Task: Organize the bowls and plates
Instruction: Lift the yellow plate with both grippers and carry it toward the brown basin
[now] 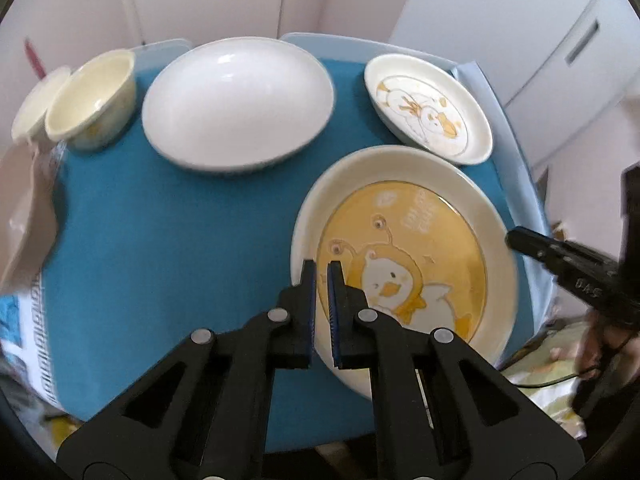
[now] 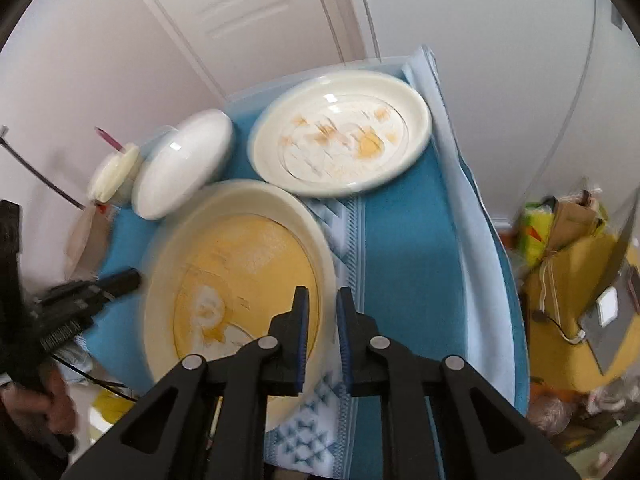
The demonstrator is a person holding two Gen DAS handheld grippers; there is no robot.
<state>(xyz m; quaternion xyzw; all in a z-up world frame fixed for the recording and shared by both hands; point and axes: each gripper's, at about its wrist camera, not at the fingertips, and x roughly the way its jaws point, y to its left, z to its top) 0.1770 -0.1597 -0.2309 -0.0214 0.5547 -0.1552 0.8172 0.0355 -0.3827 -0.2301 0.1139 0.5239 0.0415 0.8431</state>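
Observation:
A large cream plate with a yellow duck picture lies on the blue cloth at the near right. My left gripper is shut on its left rim. My right gripper straddles the same plate's right rim with a narrow gap, and I cannot tell whether it grips. A smaller duck plate sits behind it and also shows in the right wrist view. A big white bowl and a small cream bowl stand at the back left.
The blue cloth covers a small table with a pale mat along its right side. A brown paper bag sits at the left edge. Yellow bags and clutter lie on the floor to the right.

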